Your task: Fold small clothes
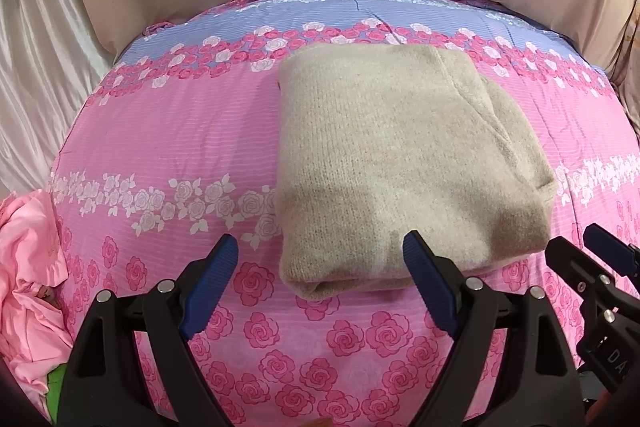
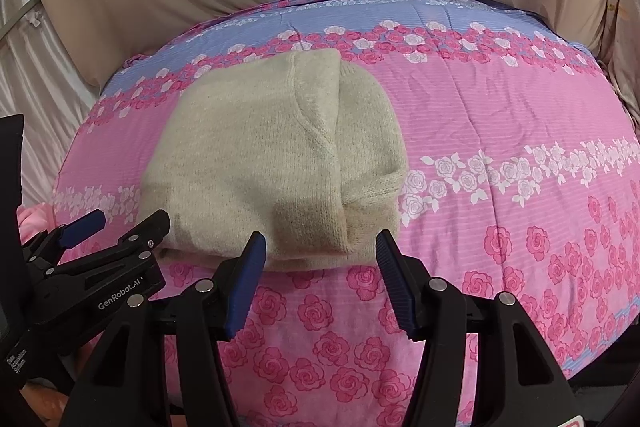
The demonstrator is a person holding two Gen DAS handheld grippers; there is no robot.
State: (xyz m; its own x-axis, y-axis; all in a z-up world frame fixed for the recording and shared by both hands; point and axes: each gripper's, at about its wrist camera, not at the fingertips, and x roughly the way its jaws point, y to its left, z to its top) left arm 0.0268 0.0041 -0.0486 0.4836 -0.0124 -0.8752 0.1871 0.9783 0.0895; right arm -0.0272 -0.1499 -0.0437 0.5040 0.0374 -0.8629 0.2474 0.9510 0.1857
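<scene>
Beige knit sweater (image 1: 400, 163) lies folded on the rose-print bedspread (image 1: 168, 131). Left gripper (image 1: 320, 259) and right gripper (image 2: 320, 251) both wide open, empty. Soft, floppy, light; pinch near folded edge.

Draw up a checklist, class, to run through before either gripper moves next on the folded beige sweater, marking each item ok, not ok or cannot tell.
1. Left gripper open and holding nothing: ok.
2. Right gripper open and holding nothing: ok.
3. Beige sweater folded into a compact bundle: ok.
4. Sweater lies wholly on the floral quilt, away from its edges: ok.
5. Pink garment lies apart from the sweater: ok.
6. Layers underneath lie smooth: cannot tell.
</scene>
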